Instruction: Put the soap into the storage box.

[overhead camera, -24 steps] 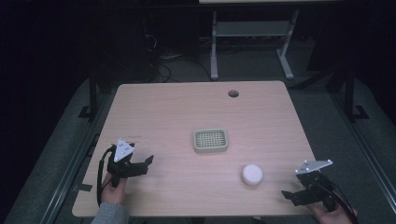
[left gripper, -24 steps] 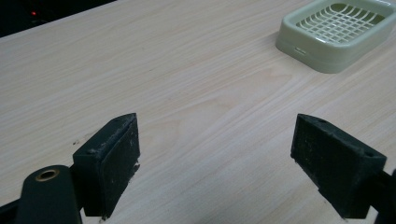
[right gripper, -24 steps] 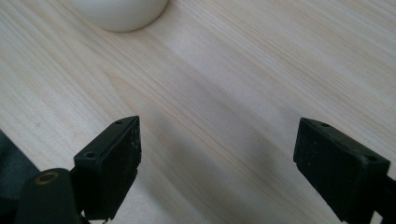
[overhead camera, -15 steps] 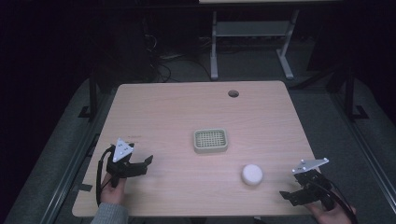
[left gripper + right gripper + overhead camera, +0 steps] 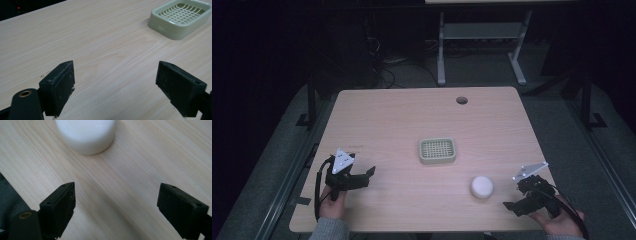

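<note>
The right tool (image 5: 514, 202) sits wide open and empty, aimed at the white soap (image 5: 482, 186) on the desk (image 5: 412, 120) near the green dish (image 5: 438, 151); I'd straddle it squarely before closing; the left tool (image 5: 368, 174) gapes empty too.

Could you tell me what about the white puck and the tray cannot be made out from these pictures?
- White puck: the right gripper view's top edge cuts off its far side.
- White puck in the high view: too small to tell its material or markings.
- Green tray: the left gripper view's right edge clips its corner.
- Tray's grid in the high view: too small to show what lies beneath.
</note>
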The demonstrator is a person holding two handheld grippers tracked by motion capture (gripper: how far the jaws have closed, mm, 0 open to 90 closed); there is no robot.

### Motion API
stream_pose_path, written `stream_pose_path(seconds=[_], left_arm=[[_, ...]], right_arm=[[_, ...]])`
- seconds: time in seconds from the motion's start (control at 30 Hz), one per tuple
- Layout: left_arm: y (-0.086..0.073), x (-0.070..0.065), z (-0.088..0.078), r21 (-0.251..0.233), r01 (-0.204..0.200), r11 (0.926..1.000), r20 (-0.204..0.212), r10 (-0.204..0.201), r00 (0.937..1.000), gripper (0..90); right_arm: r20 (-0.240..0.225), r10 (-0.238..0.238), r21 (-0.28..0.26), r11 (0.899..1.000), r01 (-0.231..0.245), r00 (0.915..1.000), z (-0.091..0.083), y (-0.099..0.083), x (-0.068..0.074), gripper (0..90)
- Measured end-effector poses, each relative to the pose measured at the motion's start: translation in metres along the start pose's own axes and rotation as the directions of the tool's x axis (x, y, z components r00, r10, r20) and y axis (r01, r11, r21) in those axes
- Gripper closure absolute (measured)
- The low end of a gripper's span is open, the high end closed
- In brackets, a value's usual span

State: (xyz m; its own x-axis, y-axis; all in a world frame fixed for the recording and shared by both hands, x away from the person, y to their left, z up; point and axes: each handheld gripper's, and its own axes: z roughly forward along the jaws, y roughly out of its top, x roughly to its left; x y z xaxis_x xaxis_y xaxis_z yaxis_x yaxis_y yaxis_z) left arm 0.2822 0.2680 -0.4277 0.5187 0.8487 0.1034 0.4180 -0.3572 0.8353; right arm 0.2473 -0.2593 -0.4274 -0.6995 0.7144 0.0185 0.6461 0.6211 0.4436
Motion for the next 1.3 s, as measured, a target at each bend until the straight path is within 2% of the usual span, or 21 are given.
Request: stream_pose_path(seconds=[0.33, 0.6, 0.9, 1.3], left_arm=[[0.0, 0.001, -0.001, -0.004, 0.001, 1.0, -0.002, -0.001, 1.0, 15.2], [0.0, 0.001, -0.001, -0.006, 0.001, 1.0, 0.0, -0.001, 1.0, 15.2], [0.0, 0.002, -0.002, -0.005, 0.001, 1.0, 0.0, -0.001, 1.0, 15.2], [0.0, 0.003, -0.002, -0.007, 0.002, 1.0, -0.001, -0.002, 1.0, 15.2]], right_arm=[[-0.027, -0.037, 0.021, 0.999, 0.038, 0.9989, 0.0, 0.011, 0.006, 14.5], [-0.039, -0.077, 0.039, 0.996, 0.079, 0.9962, 0.002, 0.028, 0.012, 14.5], [-0.064, -0.133, 0.061, 0.989, 0.137, 0.9891, 0.014, 0.053, 0.02, 14.5], [-0.07, -0.181, 0.095, 0.978, 0.187, 0.981, 0.026, 0.072, 0.024, 14.5]])
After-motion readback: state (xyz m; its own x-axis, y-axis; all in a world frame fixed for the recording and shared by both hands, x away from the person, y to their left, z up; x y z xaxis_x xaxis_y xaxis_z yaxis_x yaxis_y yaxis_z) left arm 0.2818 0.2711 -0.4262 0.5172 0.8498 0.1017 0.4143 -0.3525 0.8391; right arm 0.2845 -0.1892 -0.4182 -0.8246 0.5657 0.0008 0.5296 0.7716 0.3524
